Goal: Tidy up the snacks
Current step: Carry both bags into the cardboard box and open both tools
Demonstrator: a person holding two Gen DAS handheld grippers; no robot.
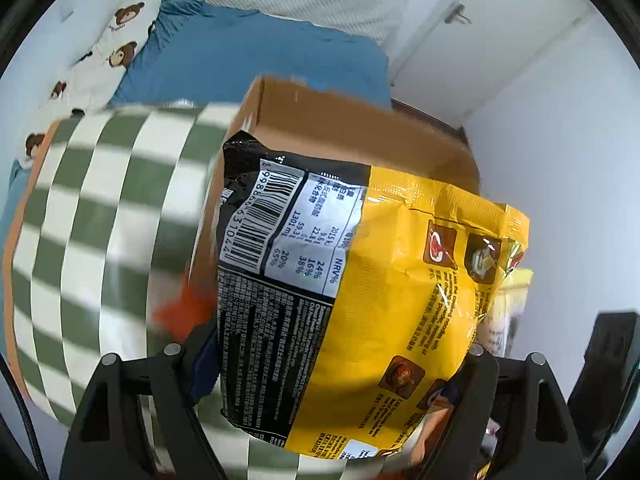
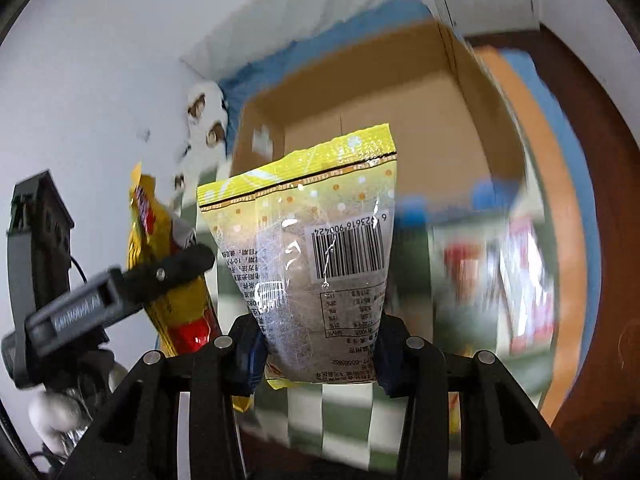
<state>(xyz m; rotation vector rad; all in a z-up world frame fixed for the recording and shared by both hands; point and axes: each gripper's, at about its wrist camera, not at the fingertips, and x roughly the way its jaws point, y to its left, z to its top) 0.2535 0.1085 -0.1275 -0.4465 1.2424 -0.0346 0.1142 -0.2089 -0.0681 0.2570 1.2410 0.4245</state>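
The left hand-held gripper (image 1: 340,360) stands wide, its two black fingers clamped on either side of a large yellow and black plastic noodle packet (image 1: 352,300), which fills the view from 6 to 2 o'clock. The right hand-held gripper (image 2: 320,354) is drawn in tight on a clear plastic snack bag with a yellow dotted top (image 2: 316,248), pinched near its bottom edge and standing upright at the centre of its view.

One open brown cardboard box (image 2: 360,100) shows in both views, at 12 o'clock behind each held packet, resting on a table with a green and white checked cloth (image 1: 100,220). So: two grippers, two held packets, one box.

Only the left wrist view shows the blue bed (image 1: 248,52) and the white bear-print pillow (image 1: 116,40) at 11 o'clock. Only the right wrist view shows the other gripper from outside at 9 o'clock, and blurred loose packets (image 2: 516,280) on the cloth at 3 o'clock, too smeared to count.
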